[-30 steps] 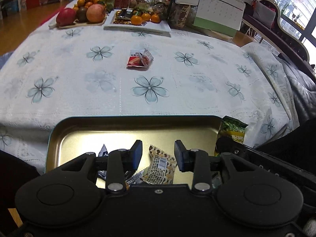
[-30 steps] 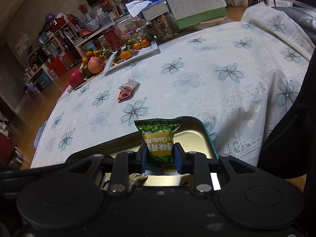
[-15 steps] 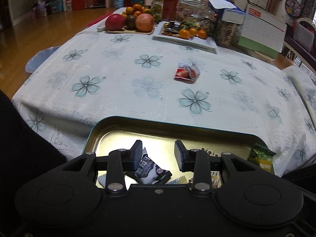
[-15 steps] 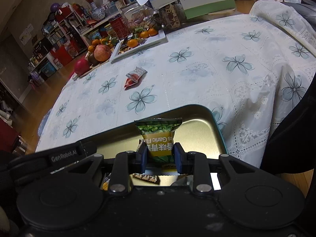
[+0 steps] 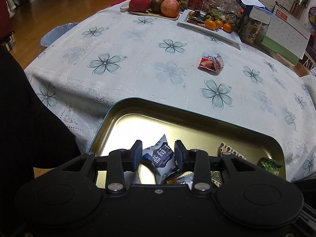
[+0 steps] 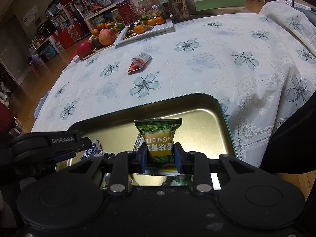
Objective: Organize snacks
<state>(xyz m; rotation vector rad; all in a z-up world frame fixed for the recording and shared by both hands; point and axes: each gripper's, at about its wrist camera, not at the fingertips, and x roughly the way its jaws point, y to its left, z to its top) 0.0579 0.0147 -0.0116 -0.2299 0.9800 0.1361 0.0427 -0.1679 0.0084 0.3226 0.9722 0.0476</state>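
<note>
My right tool [image 6: 160, 156] grips green garlic packet [image 6: 159, 136] above tin [image 6: 221, 106]; left tool [image 5: 158, 155] open astride blueberry packet [image 5: 161, 156]. Next: release green one into tin.

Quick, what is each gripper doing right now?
Left gripper: open around a blueberry packet, not clamping it.
Right gripper: shut on a green snack packet.

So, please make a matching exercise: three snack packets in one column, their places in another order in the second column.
Things:
1. green garlic packet
2. blueberry packet
3. red packet

Places:
A. on the flowered tablecloth, outside the tin
B. between the pads of the right tool
C. inside the tin, in front of the left tool

Pairs: 1-B, 2-C, 3-A
</note>
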